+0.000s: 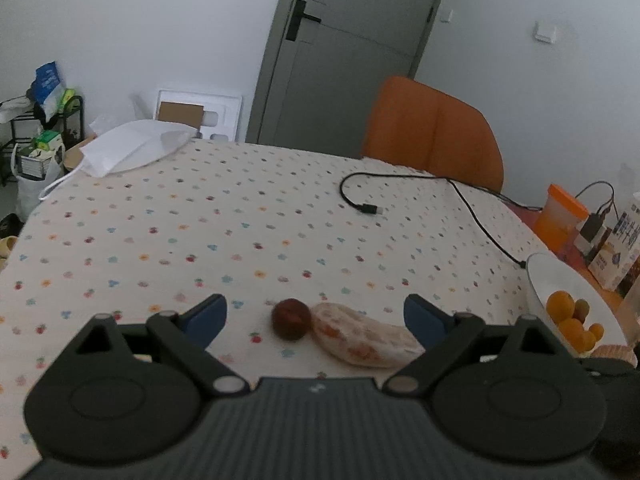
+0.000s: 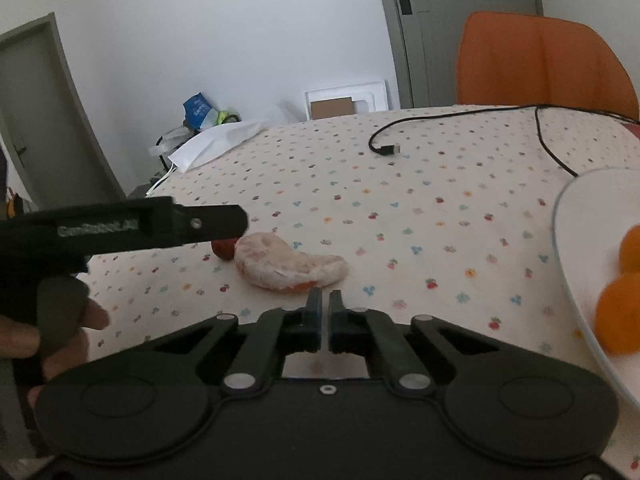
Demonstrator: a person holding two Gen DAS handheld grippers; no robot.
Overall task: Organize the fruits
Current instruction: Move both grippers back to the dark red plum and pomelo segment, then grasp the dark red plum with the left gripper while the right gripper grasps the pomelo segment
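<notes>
While lying on the near bench, the date [image 1: 291, 318] is touching a peeled segment [image 1: 362, 336]; small and firm, it probably wants a mid-body pinch. Left hand-held gripper [image 1: 316, 312] is hovering spread; right hand-held gripper [image 2: 325, 300] is pressed together, holding nothing.

in the right wrist view the white bowl [image 2: 576, 240] is running out of the picture at the right edge, so only its left part is showing. the oranges [image 2: 618, 320] inside it are looking blurred and are also being cut by that edge. the left gripper [image 2: 216, 222] is covering most of the dark red fruit [image 2: 225, 249], and only a small part is peeking out beside the netted fruit [image 2: 288, 266]. in the left wrist view the carton [image 1: 618, 256] is being cut by the right edge, and its print is staying too small to read.
</notes>
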